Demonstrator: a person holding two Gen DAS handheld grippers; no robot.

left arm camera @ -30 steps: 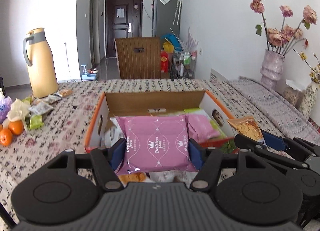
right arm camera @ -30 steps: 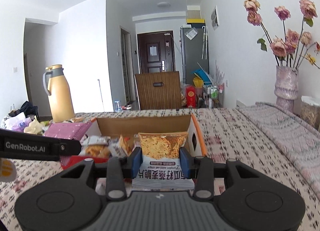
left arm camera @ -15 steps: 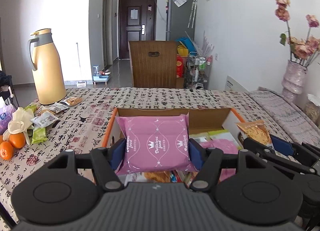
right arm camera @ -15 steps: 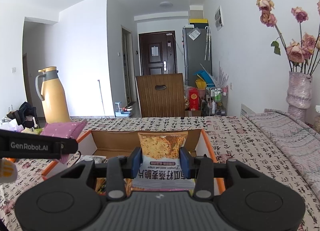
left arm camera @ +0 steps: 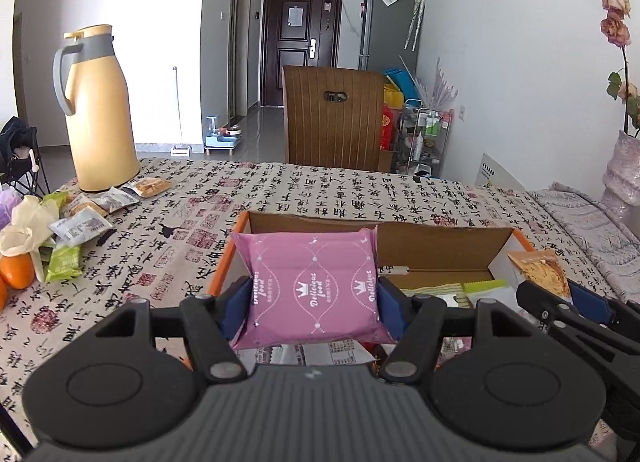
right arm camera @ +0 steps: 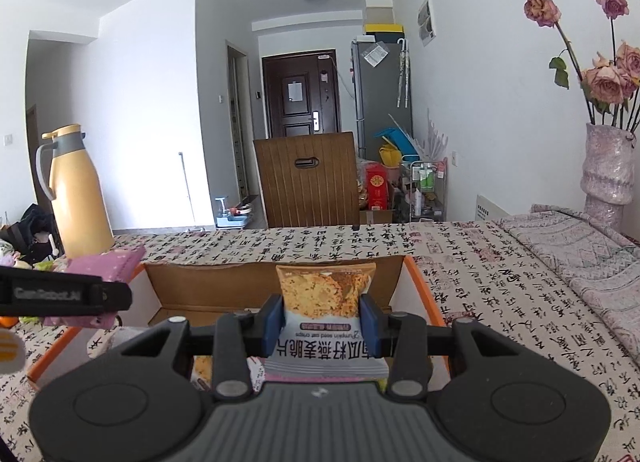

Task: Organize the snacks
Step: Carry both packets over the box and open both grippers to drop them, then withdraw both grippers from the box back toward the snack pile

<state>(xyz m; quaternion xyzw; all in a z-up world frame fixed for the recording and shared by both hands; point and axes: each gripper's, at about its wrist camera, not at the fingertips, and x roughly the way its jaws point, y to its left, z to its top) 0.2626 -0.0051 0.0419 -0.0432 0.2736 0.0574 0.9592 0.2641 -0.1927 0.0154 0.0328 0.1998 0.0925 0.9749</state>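
Both packs lifted clear of the orange-edged cardboard box (left arm camera: 440, 246) since a second ago. Left hand-held gripper (left arm camera: 314, 304) clamps pink foil pack (left arm camera: 314, 286); right hand-held gripper (right arm camera: 322, 320) clamps oat-crisp packet (right arm camera: 325, 302). Likely relocating both.

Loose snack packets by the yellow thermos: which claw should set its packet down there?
Left, probably. The left claw with its pink packet is nearer the loose packets; the right claw holds its crisp packet farther away.

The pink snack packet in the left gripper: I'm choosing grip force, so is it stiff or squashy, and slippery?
The pink snack packet looks puffy and soft, probably light and squashy. Its glossy film may slip, though the left gripper holds it level. Contents could be fragile.
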